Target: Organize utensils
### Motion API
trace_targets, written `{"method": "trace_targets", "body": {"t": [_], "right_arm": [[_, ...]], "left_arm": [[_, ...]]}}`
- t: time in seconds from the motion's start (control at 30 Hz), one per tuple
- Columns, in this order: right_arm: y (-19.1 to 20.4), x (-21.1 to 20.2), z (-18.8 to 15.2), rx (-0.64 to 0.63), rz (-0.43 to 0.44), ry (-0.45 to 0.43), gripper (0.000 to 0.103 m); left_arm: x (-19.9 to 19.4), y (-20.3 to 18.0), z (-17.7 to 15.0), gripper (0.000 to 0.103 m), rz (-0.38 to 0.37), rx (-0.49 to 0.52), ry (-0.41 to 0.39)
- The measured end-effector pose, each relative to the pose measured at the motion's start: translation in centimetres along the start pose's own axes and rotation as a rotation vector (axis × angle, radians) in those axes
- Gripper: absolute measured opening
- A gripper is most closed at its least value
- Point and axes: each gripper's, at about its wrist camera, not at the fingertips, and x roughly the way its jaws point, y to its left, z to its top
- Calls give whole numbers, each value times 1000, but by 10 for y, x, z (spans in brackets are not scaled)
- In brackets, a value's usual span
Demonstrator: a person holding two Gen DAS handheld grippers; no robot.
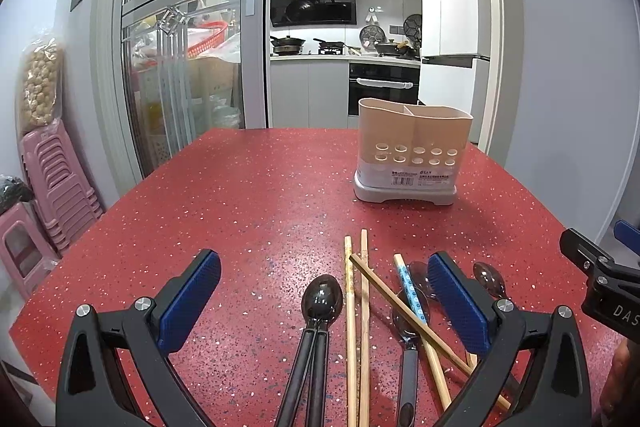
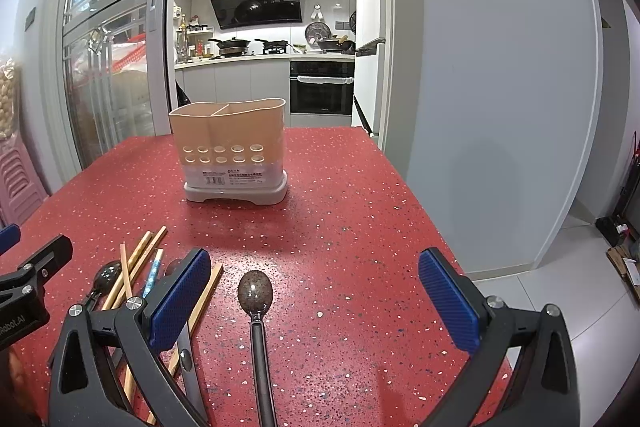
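Left gripper (image 1: 324, 297): blue-padded fingers spread wide, low over the red speckled table (image 1: 248, 187), holding nothing. Between its fingers lie two dark spoons stacked together (image 1: 322, 301), bowls pointing away from the camera.
Right gripper (image 2: 314, 297): fingers likewise spread wide and holding nothing; a single dark speckled spoon (image 2: 255, 293) lies on the table between them, handle running toward the camera.
Chopsticks: in the left wrist view, a parallel wooden pair (image 1: 358, 315) lies just right of the stacked spoons; another wooden chopstick (image 1: 404, 307) crosses diagonally over a blue-patterned chopstick (image 1: 410, 291).
Other spoons: a grey-handled spoon (image 1: 408, 343) lies under the crossed chopsticks; two clear, dark-tinted spoon bowls show beside the left gripper's right finger, one (image 1: 418, 273) partly hidden behind it, the other (image 1: 490, 279) past it.
Utensil holder (image 1: 412, 153): beige, two compartments with a divider, rows of round holes, grey base and a label; it stands upright farther back on the table, well apart from the utensils. Nothing shows above its rim.
Cross view: each gripper's black body shows at the edge of the other's camera.
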Motion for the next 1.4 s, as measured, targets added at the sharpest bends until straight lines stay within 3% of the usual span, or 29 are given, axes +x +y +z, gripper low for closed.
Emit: {"method": "trace_targets", "body": {"t": [1.4], "right_arm": [[0,-3,1,4,0,-9,103]], "left_arm": [[-4,-3,0,103,-7,-3,-18]]}}
